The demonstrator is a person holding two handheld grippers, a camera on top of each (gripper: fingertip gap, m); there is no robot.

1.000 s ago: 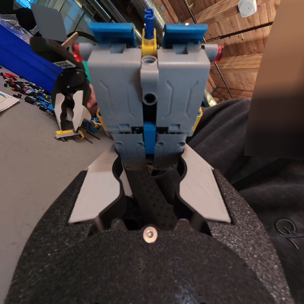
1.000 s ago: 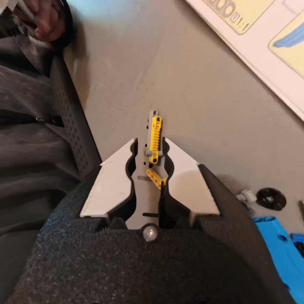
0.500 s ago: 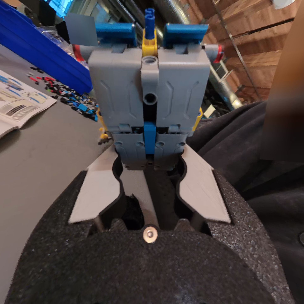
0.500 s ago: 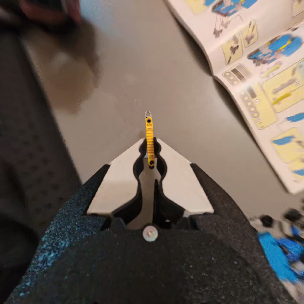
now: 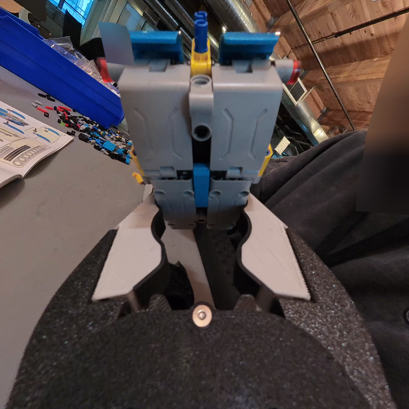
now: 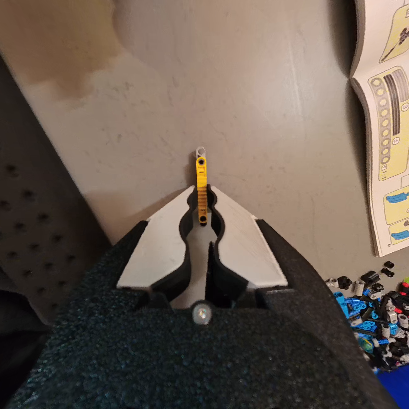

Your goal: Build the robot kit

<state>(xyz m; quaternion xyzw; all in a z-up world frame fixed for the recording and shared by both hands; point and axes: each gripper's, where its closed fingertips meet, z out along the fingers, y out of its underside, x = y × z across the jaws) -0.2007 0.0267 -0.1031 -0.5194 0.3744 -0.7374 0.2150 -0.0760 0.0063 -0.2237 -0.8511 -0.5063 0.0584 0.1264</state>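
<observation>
My left gripper (image 5: 201,207) is shut on the lower end of a grey brick-built model (image 5: 200,124) with blue panels on top, a yellow and blue pin at its tip and red caps at the sides. It holds the model up above the grey table (image 5: 55,221). My right gripper (image 6: 201,190) is shut on a small yellow toothed rack piece (image 6: 201,188) joined to a thin grey beam (image 6: 200,151), held above the table (image 6: 243,110). The piece sticks out past the fingertips.
An open instruction booklet (image 5: 22,141) lies at the left; it also shows in the right wrist view (image 6: 389,132). A pile of small loose parts (image 5: 99,137) lies by a blue bin (image 5: 55,73), and shows in the right wrist view (image 6: 376,314). A person's dark clothing (image 5: 332,199) is at the right. Across from one pair of fingers to the other is roughly 20 cm.
My right gripper closed on the yellow rack piece and lifted it off the table, leaving a small yellow part behind. My left gripper swung the model left; the other gripper left its view.
</observation>
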